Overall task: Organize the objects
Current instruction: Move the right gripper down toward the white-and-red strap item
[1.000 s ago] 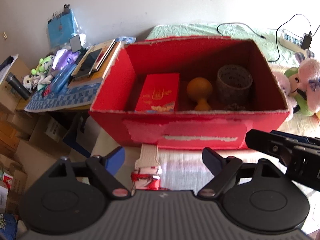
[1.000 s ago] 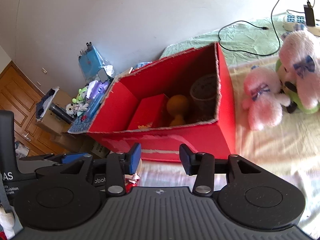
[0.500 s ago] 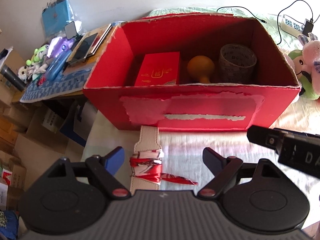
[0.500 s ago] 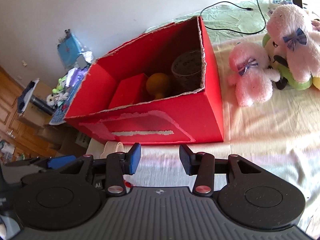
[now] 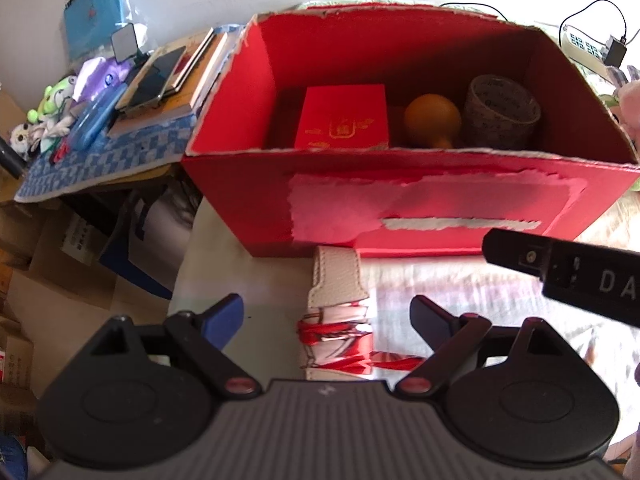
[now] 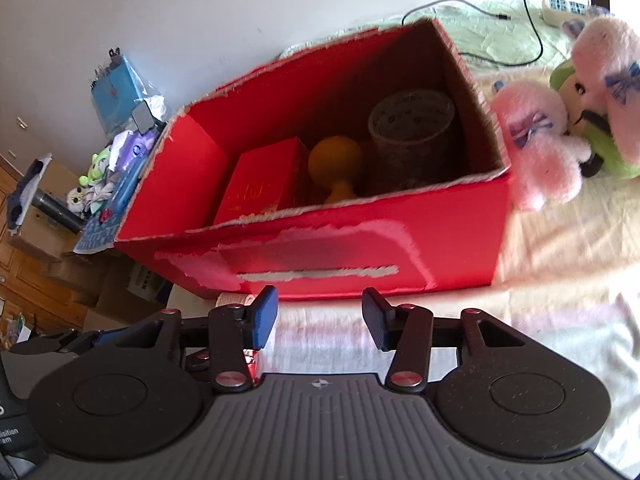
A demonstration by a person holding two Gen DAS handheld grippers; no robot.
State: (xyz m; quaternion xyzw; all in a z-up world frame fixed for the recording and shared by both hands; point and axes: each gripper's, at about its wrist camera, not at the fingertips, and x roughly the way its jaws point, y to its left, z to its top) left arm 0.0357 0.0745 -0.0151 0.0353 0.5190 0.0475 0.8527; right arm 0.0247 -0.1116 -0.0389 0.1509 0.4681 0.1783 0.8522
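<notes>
red-wrapped pouch lies between the left gripper jaws, untouched.

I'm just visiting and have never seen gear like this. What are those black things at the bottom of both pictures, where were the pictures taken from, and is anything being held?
There is no robot here. A person carries two hand-held grippers, each with a wide-angle camera looking forward along its two fingers. One picture comes from the left gripper, the other from the right gripper; the black parts at the bottom are the grippers themselves.

Both face an open red cardboard box standing on a light cloth. Inside it are a red packet, an orange gourd-shaped thing and a roll of tape.

In front of the box, between the left gripper's spread fingers, lies a cream strap with red wrapping. Neither finger touches it. Both grippers are open and hold nothing. Pink plush toys sit to the box's right.
</notes>
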